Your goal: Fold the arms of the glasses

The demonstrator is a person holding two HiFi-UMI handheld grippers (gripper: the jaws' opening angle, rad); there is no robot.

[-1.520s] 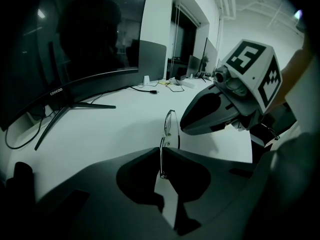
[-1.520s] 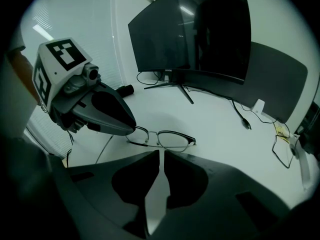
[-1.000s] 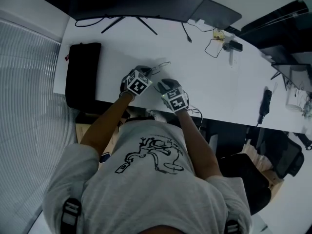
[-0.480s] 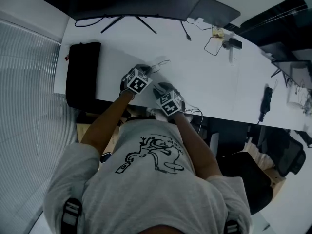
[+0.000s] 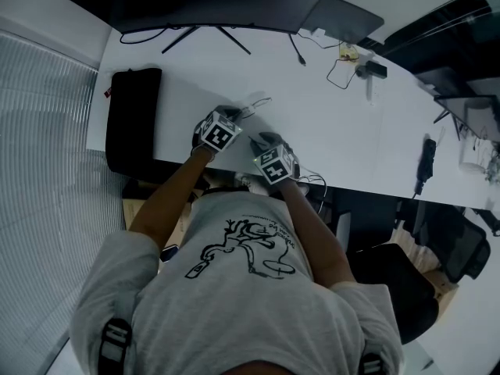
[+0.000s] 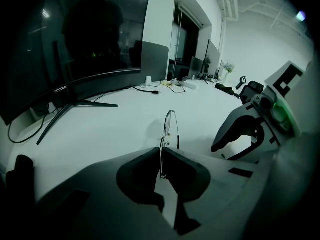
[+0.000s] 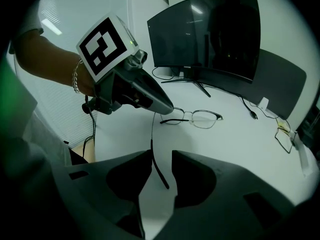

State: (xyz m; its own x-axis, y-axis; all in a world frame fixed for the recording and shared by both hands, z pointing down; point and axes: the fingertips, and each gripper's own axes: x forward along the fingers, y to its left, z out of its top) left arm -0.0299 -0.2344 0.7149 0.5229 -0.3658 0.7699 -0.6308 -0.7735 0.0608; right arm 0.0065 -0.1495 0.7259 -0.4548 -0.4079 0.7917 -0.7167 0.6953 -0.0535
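1 glasses frame (image 6: 169, 128) in left claw (image 6: 161, 158)

Thin wire-framed glasses (image 7: 195, 117): shiny metal, clear lenses. Wide white desk (image 5: 328, 123): smooth, matt. Black curved monitor (image 7: 215, 34): glossy screen.

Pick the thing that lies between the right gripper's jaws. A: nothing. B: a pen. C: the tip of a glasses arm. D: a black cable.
C: the right gripper view shows the dark tip of the glasses arm in the gap of the right gripper, whose jaws have just been opening and stand apart.
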